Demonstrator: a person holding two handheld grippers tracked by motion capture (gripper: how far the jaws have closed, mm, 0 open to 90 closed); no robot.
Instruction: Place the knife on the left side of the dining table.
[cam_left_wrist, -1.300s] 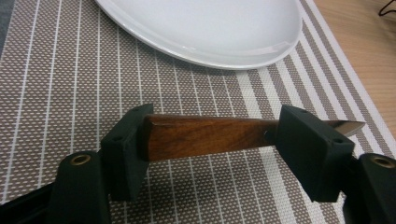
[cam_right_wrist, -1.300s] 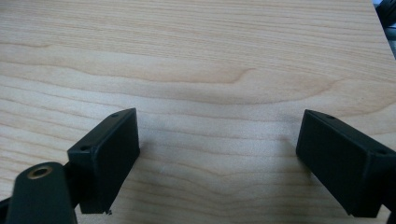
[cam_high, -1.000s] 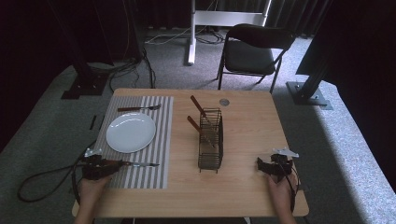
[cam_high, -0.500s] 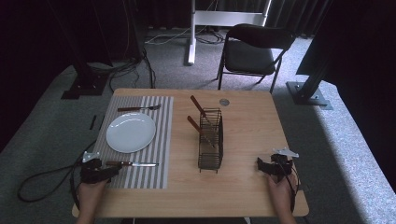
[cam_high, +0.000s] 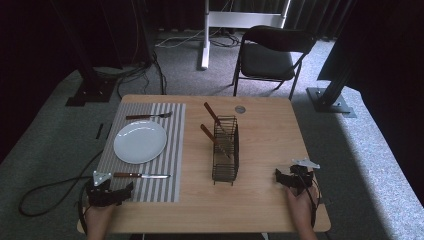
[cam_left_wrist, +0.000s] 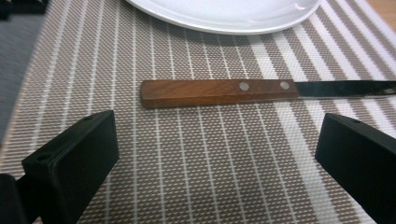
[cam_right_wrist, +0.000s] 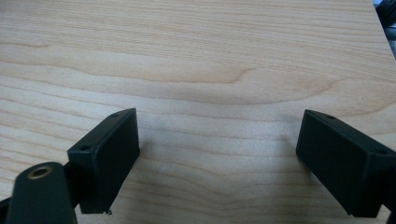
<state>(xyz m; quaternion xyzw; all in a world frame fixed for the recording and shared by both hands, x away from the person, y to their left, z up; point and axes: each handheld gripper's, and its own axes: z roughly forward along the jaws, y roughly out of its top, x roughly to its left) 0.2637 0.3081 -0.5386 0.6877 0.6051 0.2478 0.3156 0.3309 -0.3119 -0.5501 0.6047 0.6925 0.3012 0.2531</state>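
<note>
Table: a wooden table (cam_high: 270, 135) with a striped placemat (cam_high: 172, 150) on its left part and a wire rack (cam_high: 226, 150) near the middle.
Plate: a white plate (cam_high: 140, 141) lies on the placemat, between a fork and a knife.
Fork: a fork (cam_high: 148, 116) with a brown handle lies on the far end of the placemat, beyond the plate.
Knife: a knife (cam_high: 141, 175) (cam_left_wrist: 219, 91) with a riveted wooden handle lies flat on the placemat, on the near side of the plate, blade pointing toward the rack. It touches neither gripper.
Rack: the black wire rack stands upright just right of the placemat, with two brown-handled utensils (cam_high: 214, 125) leaning out of its far end.
Left gripper: the left gripper (cam_high: 107, 192) (cam_left_wrist: 210, 154) rests at the near left corner of the placemat, just short of the knife handle. Its jaws are spread wide and hold nothing.
Right gripper: the right gripper (cam_high: 289, 177) (cam_right_wrist: 217, 154) sits over bare wood at the near right of the table, well apart from the rack. Its jaws are spread wide with nothing between them.
Beyond the table: a dark folding chair (cam_high: 272, 52) stands on the grey carpet behind the table.
</note>
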